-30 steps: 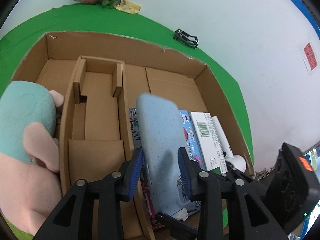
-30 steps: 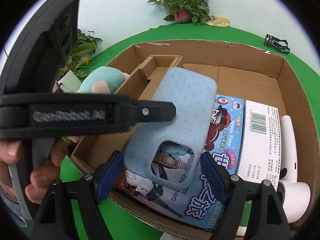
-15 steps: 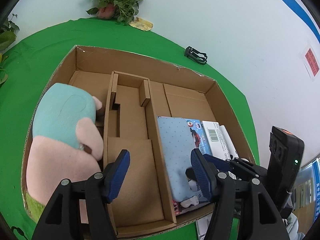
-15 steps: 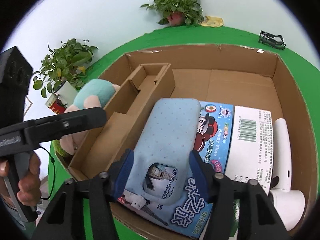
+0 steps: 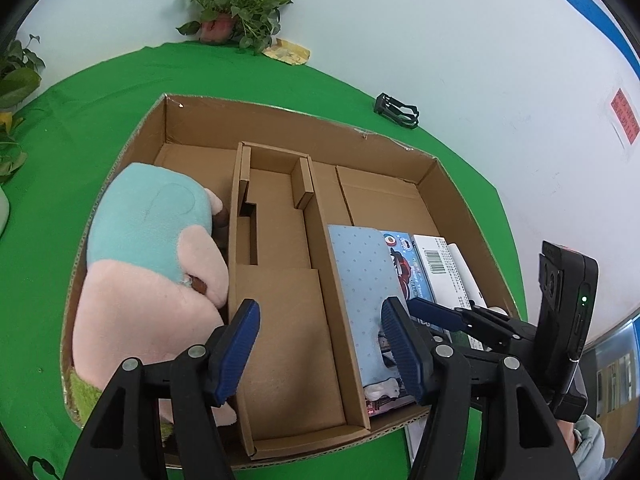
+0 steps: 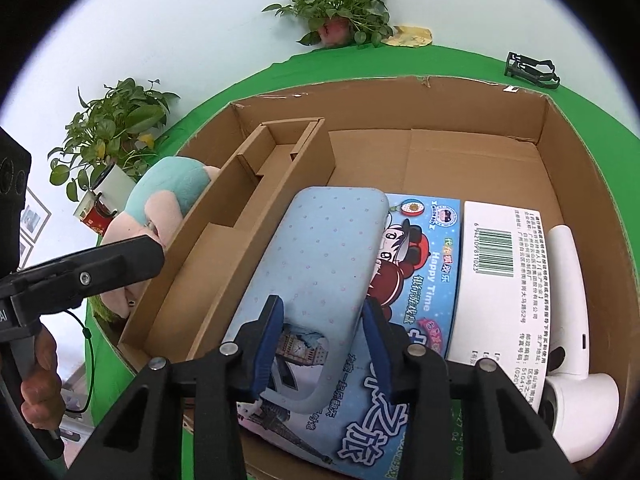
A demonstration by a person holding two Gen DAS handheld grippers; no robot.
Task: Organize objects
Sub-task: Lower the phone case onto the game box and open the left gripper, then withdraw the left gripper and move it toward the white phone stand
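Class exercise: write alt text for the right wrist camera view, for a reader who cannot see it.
The right gripper is closing on the near end of a pale blue dotted phone case lying on a colourful game box inside a cardboard box on a green table. Beside them lie a white barcoded carton and a white device; a plush toy sits beyond a cardboard divider.

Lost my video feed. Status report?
Left gripper open, empty. Right gripper closing on blue phone case, atop game box. Nothing blocking.

Cardboard box [image 5: 460, 200] on green table [image 5: 100, 100]
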